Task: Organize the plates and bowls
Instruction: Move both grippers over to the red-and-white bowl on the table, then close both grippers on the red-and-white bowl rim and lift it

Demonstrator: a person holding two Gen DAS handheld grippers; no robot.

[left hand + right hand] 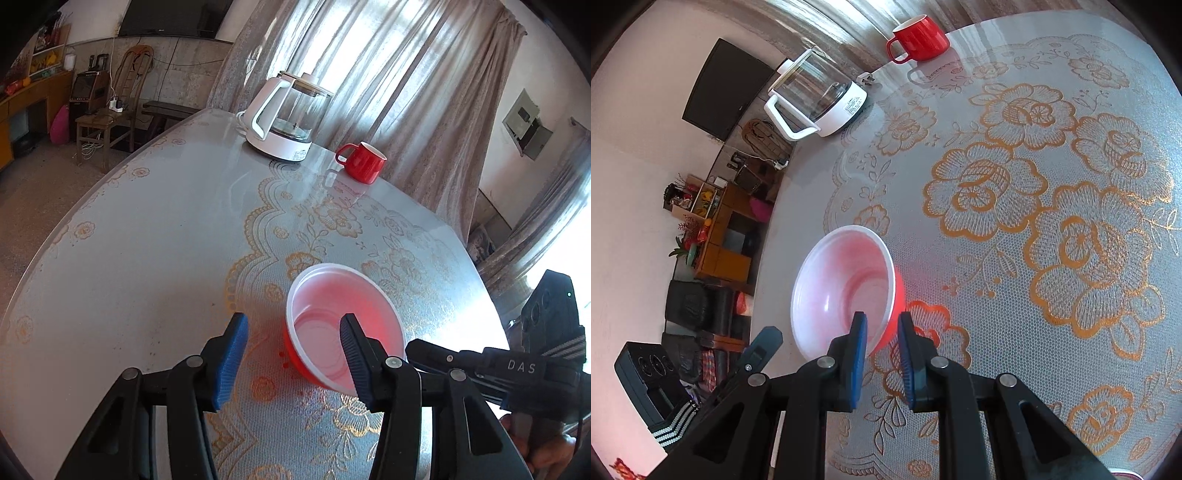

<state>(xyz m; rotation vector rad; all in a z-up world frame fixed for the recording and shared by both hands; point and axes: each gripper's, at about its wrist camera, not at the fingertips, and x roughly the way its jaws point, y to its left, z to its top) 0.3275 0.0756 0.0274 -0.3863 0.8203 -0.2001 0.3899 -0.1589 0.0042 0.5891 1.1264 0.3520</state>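
A red bowl [332, 295] with a white inside hangs tilted just above the lace-patterned table [147, 240]. My right gripper [882, 350] is shut on the bowl's [842, 280] near rim, one pad inside and one outside. In the left wrist view the right gripper [417, 350] reaches the bowl's right rim from the right. My left gripper [295, 354] stands open astride the bowl's near left wall. Its right finger [354, 354] is over the inside, its left finger [234, 354] is outside, and neither pad presses on the bowl. No plates show.
A white kettle with a glass jug [284, 118] [816, 99] and a red mug [364, 162] [919, 37] stand at the table's far edge by the curtains. The table's curved rim [66, 221] drops to the floor on the left. A chair and cabinets stand beyond.
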